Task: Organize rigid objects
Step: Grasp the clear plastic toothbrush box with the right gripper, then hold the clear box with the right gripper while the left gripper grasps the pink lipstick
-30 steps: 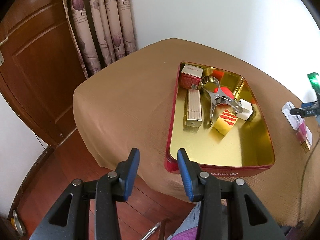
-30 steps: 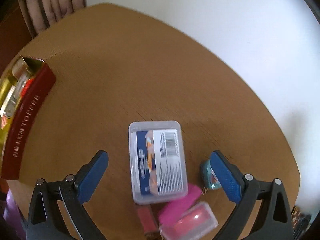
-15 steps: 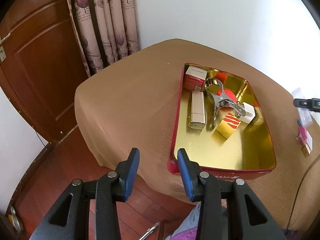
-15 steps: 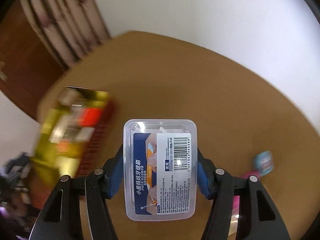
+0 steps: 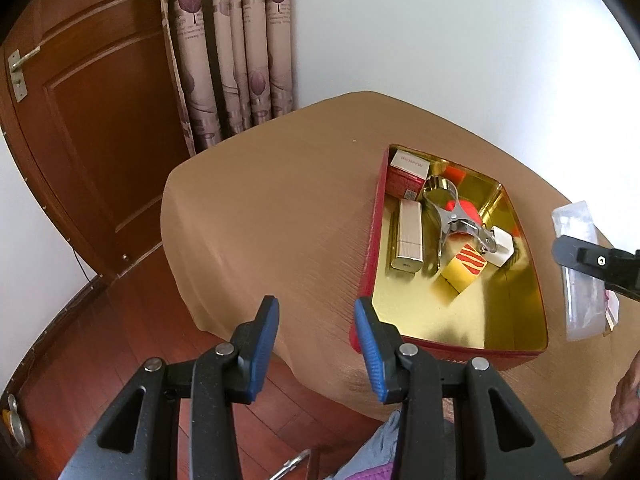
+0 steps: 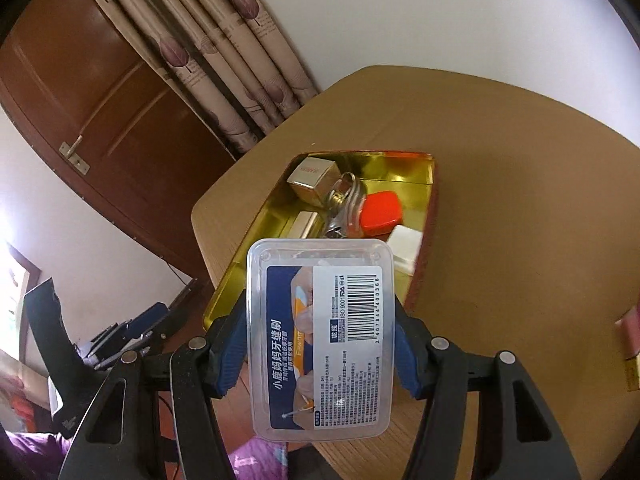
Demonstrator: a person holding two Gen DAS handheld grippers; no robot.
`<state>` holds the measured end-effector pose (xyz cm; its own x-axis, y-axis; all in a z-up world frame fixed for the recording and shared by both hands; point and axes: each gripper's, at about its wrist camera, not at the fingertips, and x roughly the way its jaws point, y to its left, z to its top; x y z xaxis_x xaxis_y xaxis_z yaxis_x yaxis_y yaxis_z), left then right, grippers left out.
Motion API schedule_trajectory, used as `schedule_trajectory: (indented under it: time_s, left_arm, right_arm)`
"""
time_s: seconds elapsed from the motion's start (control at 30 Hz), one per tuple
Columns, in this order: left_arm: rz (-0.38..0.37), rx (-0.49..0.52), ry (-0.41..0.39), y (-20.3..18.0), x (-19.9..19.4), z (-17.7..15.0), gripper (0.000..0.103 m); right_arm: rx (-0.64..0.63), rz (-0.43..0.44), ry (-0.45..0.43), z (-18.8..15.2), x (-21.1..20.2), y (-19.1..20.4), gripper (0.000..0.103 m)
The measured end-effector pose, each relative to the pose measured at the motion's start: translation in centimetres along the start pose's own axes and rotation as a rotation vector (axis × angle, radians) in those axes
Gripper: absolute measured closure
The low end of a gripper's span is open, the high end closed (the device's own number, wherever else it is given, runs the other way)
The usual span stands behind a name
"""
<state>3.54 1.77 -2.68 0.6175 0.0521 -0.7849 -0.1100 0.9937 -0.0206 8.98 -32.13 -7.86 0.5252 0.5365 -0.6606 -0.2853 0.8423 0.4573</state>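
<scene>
Change from the frame one second earlier: the right gripper (image 6: 320,344), then spread wide above the clear plastic box (image 6: 320,340) lying on the desk (image 6: 500,208), now has its fingers (image 6: 230,352) clamped on the two long sides of that box. The box has left the desk surface and is held in the air at the near right edge of the red tin (image 6: 428,216), label and barcode facing the camera. In the left wrist view the same box (image 5: 580,276) appears at the right edge of the frame, just right of the tin's right wall, seen edge-on.

The left gripper (image 5: 316,344) shows no change in finger state: its fingers (image 5: 264,344) are apart with nothing between them. It hangs off the near left corner of the desk (image 5: 280,200), over the wooden floor (image 5: 120,320).

Container: the red tin (image 5: 366,264) with gold interior rests on the brown desk cover. Contents, all in the far half:
- red-and-white carton (image 5: 406,172) in the far left corner;
- gold ribbed case (image 5: 408,236) along the left wall;
- metal clamp tool (image 5: 452,216) lying across the middle;
- red-lidded item (image 5: 466,210) partly under the tool;
- white block (image 5: 502,246) near the right wall;
- yellow box with red stripes (image 5: 464,266) just beside the white block.

The near half of the tin shows bare gold floor.

A pink item (image 6: 630,332) lies on the desk at the right edge of the right wrist view.
</scene>
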Motion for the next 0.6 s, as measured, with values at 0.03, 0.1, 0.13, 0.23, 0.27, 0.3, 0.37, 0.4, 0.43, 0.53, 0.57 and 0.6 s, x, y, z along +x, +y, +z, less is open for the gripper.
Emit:
schedule_trajectory:
  time_s: [0.03,0.1,0.13,0.23,0.27,0.3,0.37,0.4,0.43,0.53,0.57,0.6]
  left_arm:
    - [0.002,0.004,0.002,0.0,0.0,0.0,0.063]
    - [0.004,0.010,0.005,-0.1,0.1,0.0,0.063]
    - [0.003,0.011,0.003,-0.1,0.0,0.0,0.063]
    - [0.008,0.002,-0.002,0.0,-0.1,0.0,0.063]
    - [0.008,-0.003,0.000,0.0,0.0,0.0,0.063]
    - [0.006,-0.006,0.003,0.1,0.1,0.0,0.063]
    - [0.006,-0.010,0.009,0.1,0.2,0.0,0.063]
    - [0.008,-0.009,0.012,0.1,0.3,0.0,0.063]
    - [0.010,-0.007,0.014,0.1,0.4,0.0,0.063]
    - [0.009,-0.003,0.007,-0.1,0.3,0.0,0.063]
    - [0.007,-0.002,-0.003,-0.1,0.1,0.0,0.063]
    - [0.006,0.003,-0.017,-0.2,-0.2,0.0,0.063]
  right_arm:
    - [0.008,0.002,-0.004,-0.1,1.0,0.5,0.045]
    - [0.018,0.007,-0.010,0.1,1.1,0.4,0.045]
    - [0.019,0.003,-0.014,-0.1,1.7,0.9,0.045]
    - [0.030,0.011,-0.017,-0.1,2.2,1.2,0.045]
    - [0.030,0.009,-0.019,-0.2,2.3,1.3,0.045]
    - [0.030,0.012,-0.017,-0.1,2.5,1.4,0.045]
    - [0.035,0.016,-0.017,-0.2,2.7,1.3,0.045]
    - [0.037,0.014,-0.020,-0.2,2.5,1.3,0.045]
    - [0.044,0.017,-0.028,-0.3,2.2,1.2,0.045]
    - [0.067,0.027,-0.067,-0.8,0.7,0.7,0.045]
    - [0.070,0.022,-0.077,-1.1,0.1,0.4,0.045]
    - [0.080,0.014,-0.093,-1.6,-0.9,-0.1,0.045]
